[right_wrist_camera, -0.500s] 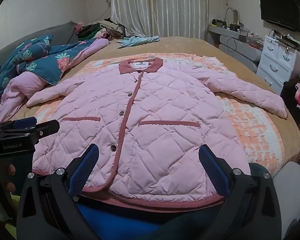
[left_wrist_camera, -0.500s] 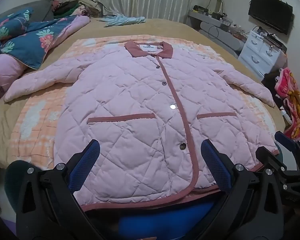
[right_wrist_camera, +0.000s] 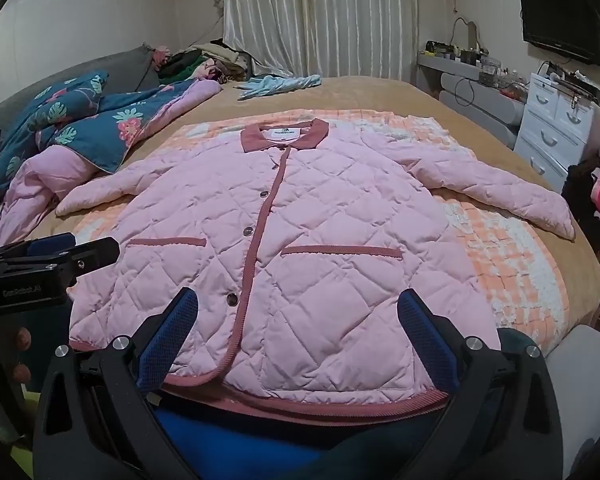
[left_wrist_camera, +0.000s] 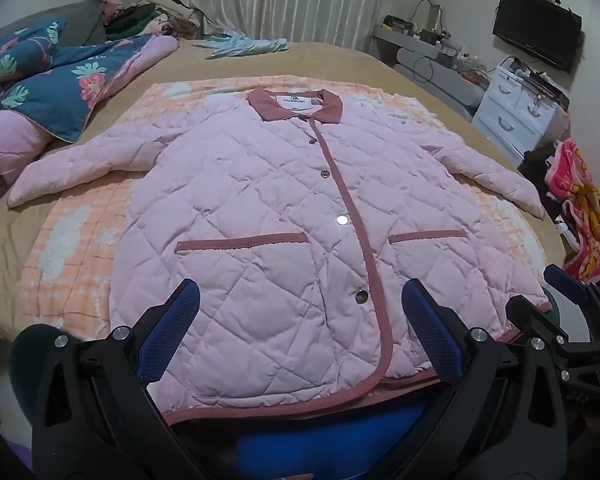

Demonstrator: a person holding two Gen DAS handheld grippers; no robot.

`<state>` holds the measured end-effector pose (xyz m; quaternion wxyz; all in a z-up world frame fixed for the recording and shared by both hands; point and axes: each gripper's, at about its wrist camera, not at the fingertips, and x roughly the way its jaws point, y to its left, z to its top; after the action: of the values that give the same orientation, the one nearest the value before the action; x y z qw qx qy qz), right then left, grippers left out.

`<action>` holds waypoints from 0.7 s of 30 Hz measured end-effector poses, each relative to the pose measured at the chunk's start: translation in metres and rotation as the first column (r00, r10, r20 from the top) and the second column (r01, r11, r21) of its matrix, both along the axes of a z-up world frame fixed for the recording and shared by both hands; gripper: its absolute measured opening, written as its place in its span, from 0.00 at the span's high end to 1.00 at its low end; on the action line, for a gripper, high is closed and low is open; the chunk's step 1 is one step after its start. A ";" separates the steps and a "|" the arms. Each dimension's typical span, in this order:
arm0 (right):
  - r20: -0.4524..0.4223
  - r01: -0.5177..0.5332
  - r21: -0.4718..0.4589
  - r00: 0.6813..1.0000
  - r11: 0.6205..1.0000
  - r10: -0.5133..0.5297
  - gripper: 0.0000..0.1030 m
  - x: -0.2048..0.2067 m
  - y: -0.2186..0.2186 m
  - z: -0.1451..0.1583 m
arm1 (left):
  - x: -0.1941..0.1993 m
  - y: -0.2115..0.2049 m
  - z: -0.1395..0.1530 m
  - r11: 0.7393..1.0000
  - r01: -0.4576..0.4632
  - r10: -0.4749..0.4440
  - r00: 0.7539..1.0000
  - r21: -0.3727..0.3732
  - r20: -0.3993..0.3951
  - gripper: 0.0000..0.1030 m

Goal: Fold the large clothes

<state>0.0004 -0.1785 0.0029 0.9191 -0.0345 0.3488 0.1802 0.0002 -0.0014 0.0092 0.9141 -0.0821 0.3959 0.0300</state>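
A pink quilted jacket (left_wrist_camera: 284, 208) with dark-pink collar and trim lies flat, front up and buttoned, sleeves spread, on an orange-and-white blanket (left_wrist_camera: 72, 248) on the bed; it also shows in the right wrist view (right_wrist_camera: 320, 232). My left gripper (left_wrist_camera: 300, 320) is open and empty, above the hem left of the button line. My right gripper (right_wrist_camera: 298, 328) is open and empty, above the hem on the right half. The right gripper also shows at the right edge of the left wrist view (left_wrist_camera: 560, 300), and the left gripper shows at the left edge of the right wrist view (right_wrist_camera: 56, 252).
A blue floral quilt (left_wrist_camera: 52, 84) and pink bedding (left_wrist_camera: 0, 148) are piled at the bed's left. A light-blue garment (left_wrist_camera: 248, 46) lies at the far end. White drawers (left_wrist_camera: 520, 116), a TV (left_wrist_camera: 536, 28) and a pink patterned cloth (left_wrist_camera: 580, 200) are on the right.
Both grippers have hardly moved; the views are almost the same. The jacket lies as before.
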 end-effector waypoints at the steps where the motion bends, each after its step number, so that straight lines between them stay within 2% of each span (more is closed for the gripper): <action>1: 0.003 -0.002 0.002 1.000 1.000 0.002 0.04 -0.002 0.000 0.000 | 0.000 0.000 0.001 1.000 0.001 -0.001 1.000 0.001 0.001 0.09; 21: 0.006 -0.002 0.007 1.000 1.000 0.002 0.04 -0.003 -0.001 0.001 | -0.004 0.001 0.007 1.000 0.013 -0.013 1.000 -0.002 0.011 0.09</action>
<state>-0.0029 -0.1791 0.0036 0.9200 -0.0325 0.3455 0.1823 -0.0041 -0.0001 0.0158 0.9163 -0.0809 0.3916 0.0232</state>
